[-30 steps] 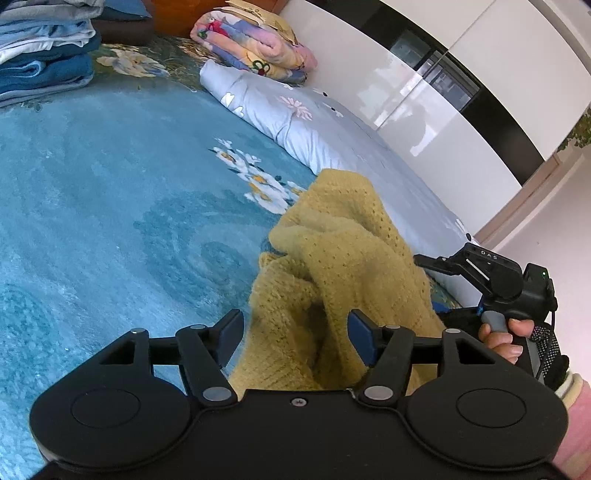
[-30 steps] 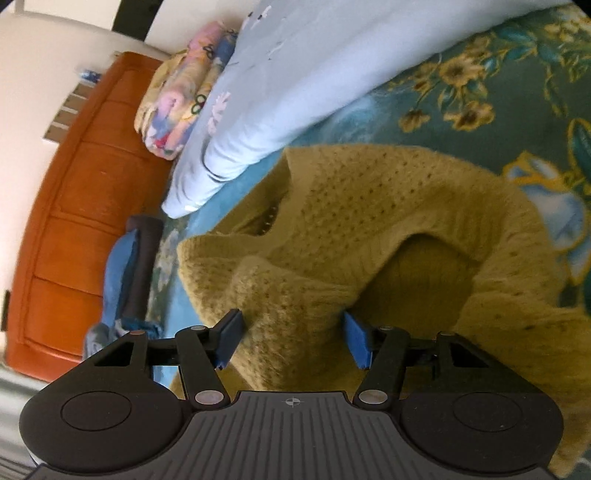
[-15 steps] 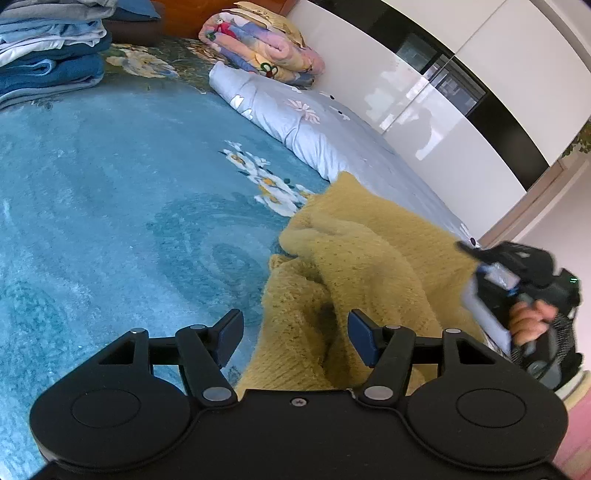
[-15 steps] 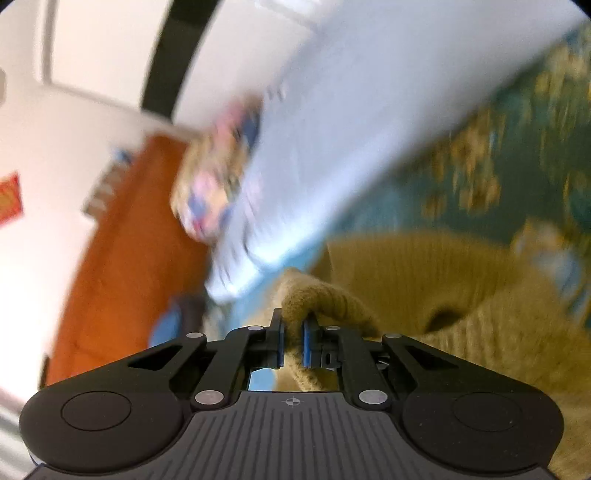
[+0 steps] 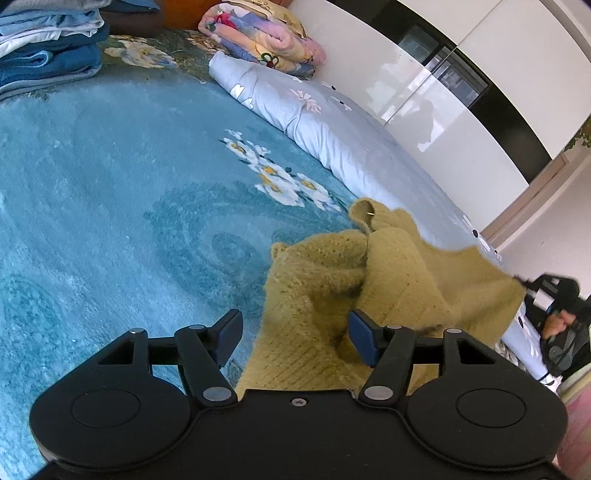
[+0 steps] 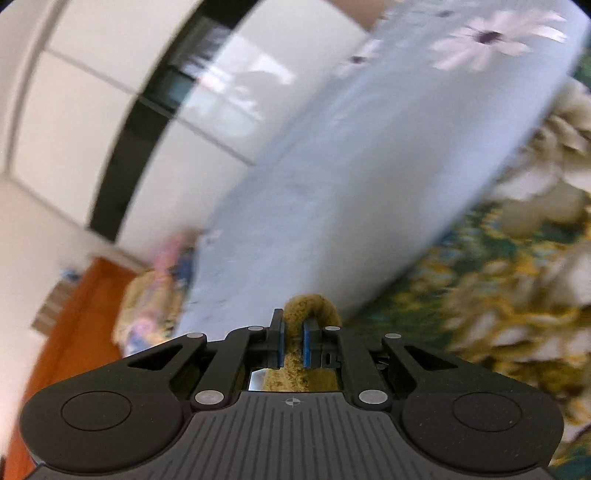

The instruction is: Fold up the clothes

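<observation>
One blue bedspread (image 5: 110, 192) carries your yellow sweater (image 5: 388, 280), bunched near its right side. Your left gripper (image 5: 293, 332) hangs released, jaws apart, sweater cloth lying between them untouched by either pad. Your right gripper (image 6: 291, 345) is clenched on a sweater fold, cloth looping over its fingertips.

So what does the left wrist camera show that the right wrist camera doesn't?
Only the left wrist view shows the stack of folded blue clothes at the far end of the teal floral bedspread, and the left claw open, with the yellow knit sweater lying ahead of its fingers. Only the right wrist view, which is blurred, shows the right claw shut on a fold of that sweater. Both show the sweater, the pale blue flowered duvet, the rolled colourful quilt and the white wardrobe doors.
</observation>
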`<state>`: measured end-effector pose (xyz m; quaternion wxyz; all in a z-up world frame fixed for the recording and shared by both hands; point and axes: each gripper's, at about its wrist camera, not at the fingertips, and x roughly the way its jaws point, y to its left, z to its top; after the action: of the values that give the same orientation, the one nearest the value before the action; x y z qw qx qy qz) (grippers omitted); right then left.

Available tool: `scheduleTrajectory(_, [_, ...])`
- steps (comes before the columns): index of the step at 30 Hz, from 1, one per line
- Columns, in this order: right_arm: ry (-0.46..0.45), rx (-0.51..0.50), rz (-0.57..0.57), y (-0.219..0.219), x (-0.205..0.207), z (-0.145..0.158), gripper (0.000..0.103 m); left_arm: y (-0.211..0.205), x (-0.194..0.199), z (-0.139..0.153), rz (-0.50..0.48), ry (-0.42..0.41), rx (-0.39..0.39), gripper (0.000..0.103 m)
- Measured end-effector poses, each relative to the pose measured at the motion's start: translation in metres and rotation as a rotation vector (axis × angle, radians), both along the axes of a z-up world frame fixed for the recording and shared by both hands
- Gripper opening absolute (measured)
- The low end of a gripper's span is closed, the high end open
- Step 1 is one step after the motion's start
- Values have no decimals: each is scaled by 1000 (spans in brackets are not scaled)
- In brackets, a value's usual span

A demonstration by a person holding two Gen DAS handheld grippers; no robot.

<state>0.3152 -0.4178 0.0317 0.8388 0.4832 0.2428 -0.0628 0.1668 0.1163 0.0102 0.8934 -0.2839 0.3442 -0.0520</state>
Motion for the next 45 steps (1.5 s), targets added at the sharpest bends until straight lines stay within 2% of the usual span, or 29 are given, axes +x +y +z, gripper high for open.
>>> scheduleTrajectory(6, [120,18,-6,1,0,-38,8,-2,4,-1,-15,12,11,61])
scheduleTrajectory(10, [119,-16,53,7,-4,-29,10,-6,10,2,-34,8,32,61])
scheduleTrajectory(11, [111,-39,80,11,-4,-21,13,-7,11,3,-40,6,39,61])
scheduleTrajectory(13, [94,-84,134,18,-5,-7,28,-10,14,5,-55,1,49,61])
scheduleTrajectory(14, [84,-109,168,23,-8,0,43,-12,15,5,-60,-1,53,61])
scheduleTrajectory(15, [73,-135,202,29,-12,8,50,-13,15,6,-64,-2,56,61])
scheduleTrajectory(18, [48,-206,295,47,-30,26,49,-15,14,3,-72,4,67,61])
scheduleTrajectory(22, [74,-241,435,77,-74,26,52,-17,15,-2,-86,17,111,61])
scheduleTrajectory(26, [197,-289,596,119,-127,-10,52,-13,23,-6,-93,33,119,61])
scheduleTrajectory(29, [262,-225,633,132,-157,-34,52,-14,31,-8,-124,34,140,61])
scheduleTrajectory(33, [276,-122,607,139,-173,-47,54,-18,39,-13,-161,48,145,61])
scheduleTrajectory(38, [231,-46,620,150,-163,-50,53,-26,39,-17,-209,38,132,59])
scheduleTrajectory(45, [178,33,602,169,-143,-72,53,-25,43,-30,-215,71,115,59])
